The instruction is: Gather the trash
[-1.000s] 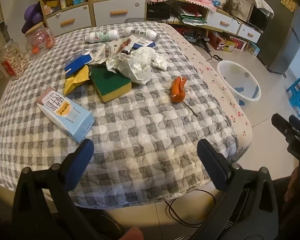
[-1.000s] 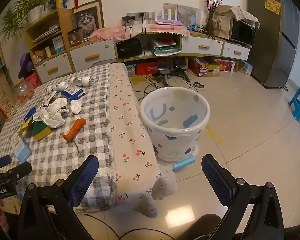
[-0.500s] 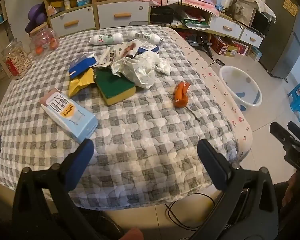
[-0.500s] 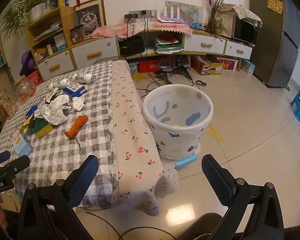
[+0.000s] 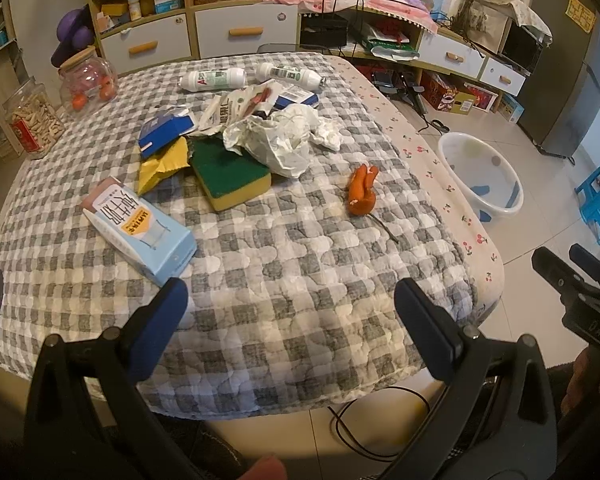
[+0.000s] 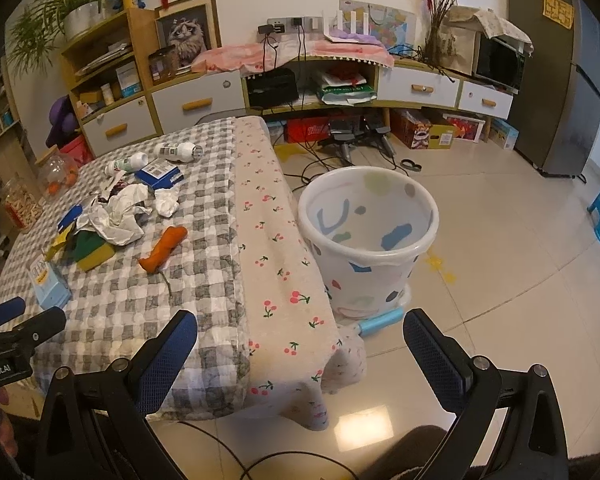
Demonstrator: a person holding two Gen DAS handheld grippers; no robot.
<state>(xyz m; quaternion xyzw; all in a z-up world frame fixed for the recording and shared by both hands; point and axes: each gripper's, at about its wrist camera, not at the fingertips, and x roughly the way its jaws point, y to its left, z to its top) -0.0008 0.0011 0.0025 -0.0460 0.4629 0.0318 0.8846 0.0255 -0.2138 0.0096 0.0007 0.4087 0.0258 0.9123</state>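
Checkered table (image 5: 300,264), two bottles (image 5: 213,79), one sponge (image 5: 230,174), one bin (image 6: 367,236)

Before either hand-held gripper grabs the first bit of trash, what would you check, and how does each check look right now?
1. Left hand-held gripper open, holding nothing: ok.
2. Right hand-held gripper open, holding nothing: ok.
3. Bin upright on the floor beside the table, mouth clear: ok.
4. Bin has room: ok, looks empty.
5. Trash within view: ok; carton lies nearest the left gripper, carrot apart from the pile.
6. Whether the sponge counts as trash: cannot tell.
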